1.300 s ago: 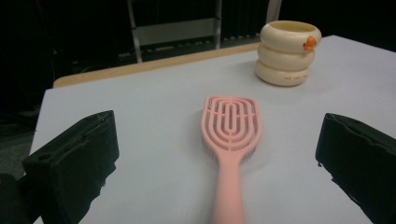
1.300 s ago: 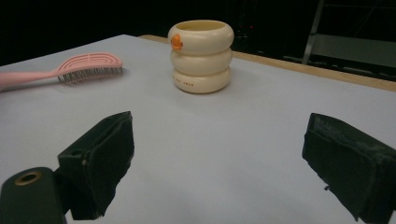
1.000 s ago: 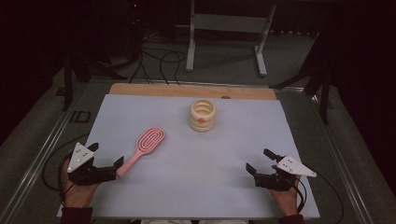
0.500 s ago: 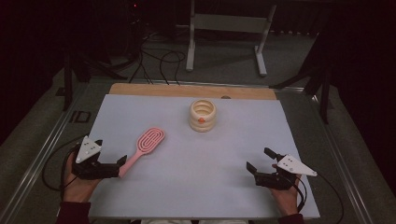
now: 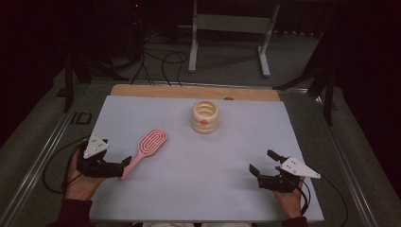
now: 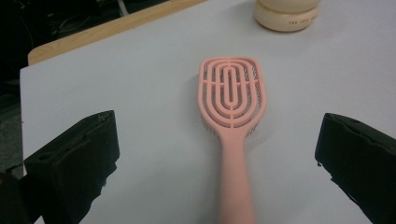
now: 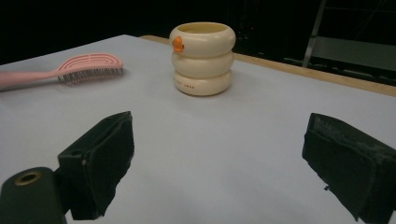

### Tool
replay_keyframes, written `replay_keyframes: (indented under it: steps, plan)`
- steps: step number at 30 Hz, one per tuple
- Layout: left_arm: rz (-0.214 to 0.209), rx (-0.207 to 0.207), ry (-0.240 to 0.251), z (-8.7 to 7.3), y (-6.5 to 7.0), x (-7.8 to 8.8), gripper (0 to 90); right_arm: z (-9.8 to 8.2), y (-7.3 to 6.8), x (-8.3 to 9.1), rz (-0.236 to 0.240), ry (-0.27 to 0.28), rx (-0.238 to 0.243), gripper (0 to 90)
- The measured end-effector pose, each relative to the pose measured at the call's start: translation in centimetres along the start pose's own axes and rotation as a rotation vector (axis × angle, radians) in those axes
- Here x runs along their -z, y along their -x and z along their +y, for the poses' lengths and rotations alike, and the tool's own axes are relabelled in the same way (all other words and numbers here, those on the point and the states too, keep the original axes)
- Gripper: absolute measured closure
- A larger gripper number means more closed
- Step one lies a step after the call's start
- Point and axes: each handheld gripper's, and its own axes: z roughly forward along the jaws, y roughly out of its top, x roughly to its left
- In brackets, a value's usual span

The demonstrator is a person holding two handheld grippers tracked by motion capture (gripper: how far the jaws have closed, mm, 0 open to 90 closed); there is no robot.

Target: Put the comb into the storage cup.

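A pale blue-grey mat (image 5: 198, 189) covers the table, with a strip of bare wood (image 5: 142, 91) along its far edge and a dark room with cables and a metal stand (image 5: 231, 28) beyond. A pink hairbrush (image 5: 145, 149) lies bristles-down left of centre, handle toward the near left. The left gripper (image 5: 126, 163) sits at that handle's end, jaws spread wide on either side of it, nothing gripped. A cream ribbed cup (image 5: 205, 117) stands at the far centre, well apart. The right gripper (image 5: 263, 161) rests near right, jaws wide, with open mat between it and the cup.
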Motion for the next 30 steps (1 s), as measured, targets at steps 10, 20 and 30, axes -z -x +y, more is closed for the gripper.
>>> replay_keyframes:
  steps: [10,20,30]
  plan:
    - [-0.016,-0.009,-0.066,0.6,0.0,-1.1,0.0,0.0,0.0,0.0,0.002,-0.001,-0.001,9.2]
    - [-0.019,-0.029,-0.124,1.1,0.2,-2.1,0.0,0.0,0.0,0.0,0.003,0.002,-0.002,9.2]
    - [-0.027,-0.049,-0.188,1.5,0.5,-3.4,0.0,0.0,0.0,0.0,0.003,0.002,-0.003,9.2]
